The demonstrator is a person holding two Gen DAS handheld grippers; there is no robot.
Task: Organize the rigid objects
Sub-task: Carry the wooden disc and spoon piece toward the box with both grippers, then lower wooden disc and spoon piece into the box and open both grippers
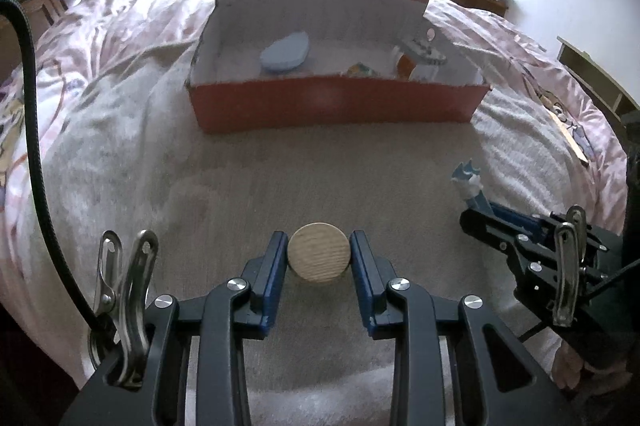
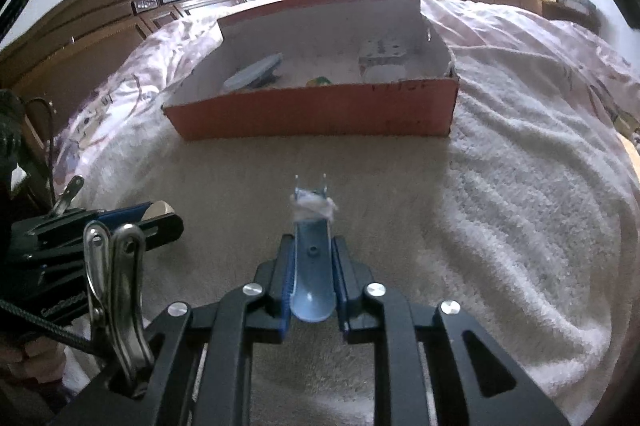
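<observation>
A wide bed under a cream fleece blanket (image 2: 500,210) carries an open red cardboard box with a white lining (image 1: 336,102), its lid flap standing upright at the far side and a pale-blue oval case (image 1: 285,52) and several small mixed items already inside. The fleece between the box's near wall and the two tools is bare, so there is open room for a straight carry forward; the near wall is the one edge to clear, and the raised flap closes off the back (an overshoot would likely strike it, not leave the box).

The left gripper (image 1: 319,260), jaws partly open, clamps a round, pale wooden disc (image 1: 319,258) by its rim above the blanket. The pads touch the disc only at two narrow points, so it could pivot or slip out if tilted on the way.

The right gripper (image 2: 312,268), jaws drawn nearly together, grips a slim light-blue plastic piece with a white-wrapped tip and two thin prongs (image 2: 313,226). Most of the piece sticks out ahead of the pads; that overhang could catch the box's near wall if brought in low, or twist in the hold.

The two tools sit near each other, side by side, and could clip if both swing toward the box's middle.
</observation>
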